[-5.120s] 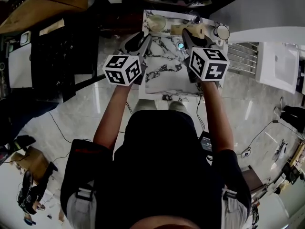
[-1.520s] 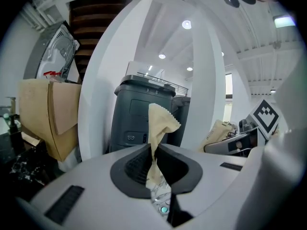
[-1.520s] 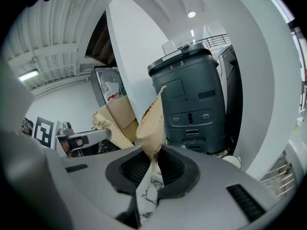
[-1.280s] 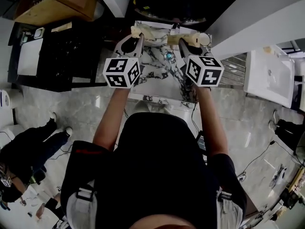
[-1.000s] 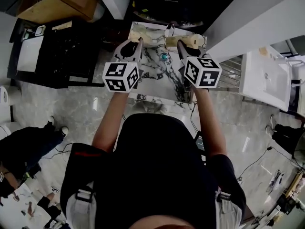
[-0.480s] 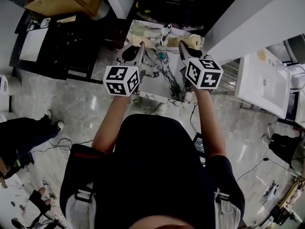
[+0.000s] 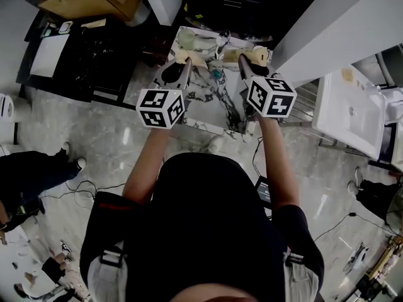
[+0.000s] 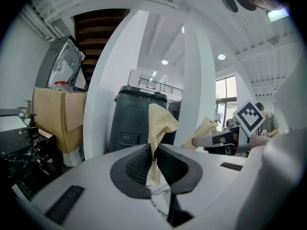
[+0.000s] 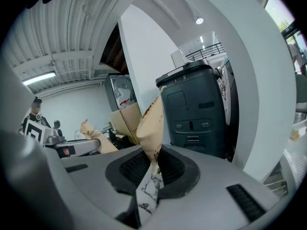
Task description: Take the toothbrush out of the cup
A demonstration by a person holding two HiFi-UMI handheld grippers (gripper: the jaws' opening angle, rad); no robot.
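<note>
Seen from above, a person leans over a marble-patterned table point(image 7: 214, 109) with a gripper in each hand, both reaching toward its far edge. The left gripper point(image 7: 184, 58) has its fingers point(image 8: 136, 164) clamped on a tan flap point(image 8: 160, 123) of thin, paper-like material that stands up out of the grip. The right gripper point(image 7: 242, 56) has its fingers point(image 9: 175, 166) pinched on a second tan flap point(image 9: 152, 123), whose lower part shows a marble print. The two grippers are held side by side and apart, with a small teal object point(image 7: 216, 74) on the table between them. A pale cup point(image 7: 187, 38) appears to stand at the table's far edge, just beyond the left gripper. The toothbrush cannot be made out at this size. A dark grey bin point(image 8: 136, 123) stands behind the table, and a white washbasin point(image 7: 352, 109) lies off to the right.
</note>
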